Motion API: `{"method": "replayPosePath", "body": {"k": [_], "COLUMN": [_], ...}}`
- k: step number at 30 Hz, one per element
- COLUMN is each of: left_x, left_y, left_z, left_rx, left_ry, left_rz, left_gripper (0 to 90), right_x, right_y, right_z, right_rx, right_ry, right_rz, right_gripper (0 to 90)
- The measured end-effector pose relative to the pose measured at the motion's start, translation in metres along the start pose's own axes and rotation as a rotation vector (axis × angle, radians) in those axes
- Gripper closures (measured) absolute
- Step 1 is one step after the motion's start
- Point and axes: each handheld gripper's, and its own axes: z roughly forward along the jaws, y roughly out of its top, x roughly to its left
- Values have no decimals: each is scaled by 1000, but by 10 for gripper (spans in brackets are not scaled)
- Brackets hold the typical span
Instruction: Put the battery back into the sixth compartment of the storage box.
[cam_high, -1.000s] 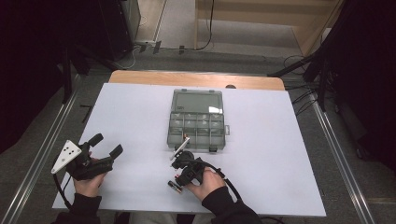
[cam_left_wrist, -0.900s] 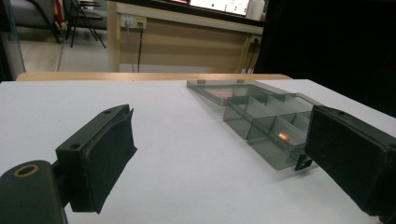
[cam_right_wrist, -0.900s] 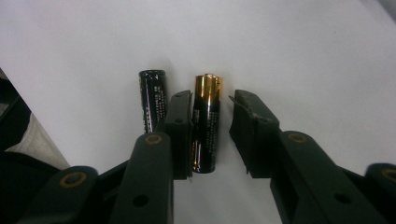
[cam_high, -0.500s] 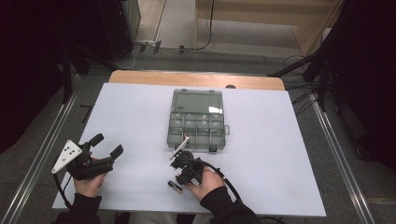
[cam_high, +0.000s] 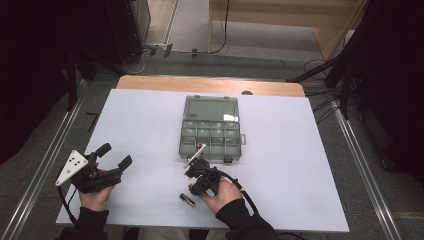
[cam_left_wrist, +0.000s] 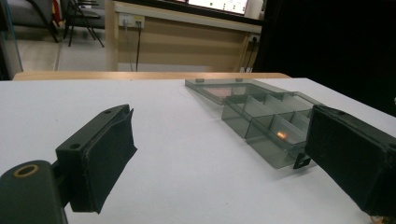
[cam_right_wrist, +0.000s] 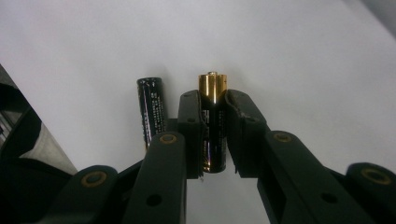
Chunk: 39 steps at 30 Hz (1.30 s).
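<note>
I see a dim room with dark curtains to either side and a wooden counter at the back; in front of me the desk (cam_high: 300, 150) is covered by a white sheet, with a strip of bare wood along its far edge.

Near the middle of the desk sits a clear grey compartment box (cam_high: 210, 135), its lid (cam_high: 209, 107) laid open flat on the far side. In the left gripper view I can make out one small orange-lit item (cam_left_wrist: 281, 135) inside a near compartment, too blurred for me to name.

My left tool (cam_high: 114, 156) rests low at the near left of the desk, held in the left hand (cam_high: 95, 197). Its jaws stand wide apart with nothing between them, and they point towards the box.

My right tool (cam_high: 194, 167) is just in front of the box's near edge, held in the right hand (cam_high: 220, 192). Its jaws are closed narrow on a gold-topped battery (cam_right_wrist: 212, 121), which stands lengthwise between the pads with its gold end poking out past the tips.

A second battery (cam_high: 187, 200), black, lies on the white sheet just beside the right hand, on its left. In the right gripper view it lies close alongside the held one, apart from the jaws.
</note>
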Motion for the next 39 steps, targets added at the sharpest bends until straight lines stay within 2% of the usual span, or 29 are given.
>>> {"method": "replayPosePath", "body": {"k": [4, 16, 24, 30, 32, 39], "left_x": [0, 0, 0, 0, 0, 0], "left_y": [0, 0, 0, 0, 0, 0], "left_z": [0, 0, 0, 1, 1, 1], "left_rx": [0, 2, 2, 4, 3, 3], "left_ry": [0, 0, 0, -2, -2, -2], "left_rz": [-1, 2, 1, 2, 2, 1], "left_gripper": [80, 80, 80, 80, 80, 80], "right_x": [-6, -21, -32, -37, -41, -51], "right_y": [-1, 6, 8, 9, 9, 12], "right_z": [-7, -32, -37, -41, -42, -41], "right_rx": [-33, -127, -190, -229, -257, -288], "right_ry": [12, -1, 12, -12, -2, 39], "right_rz": [11, 55, 92, 107, 127, 183], "right_gripper": [773, 773, 773, 773, 773, 773]}}
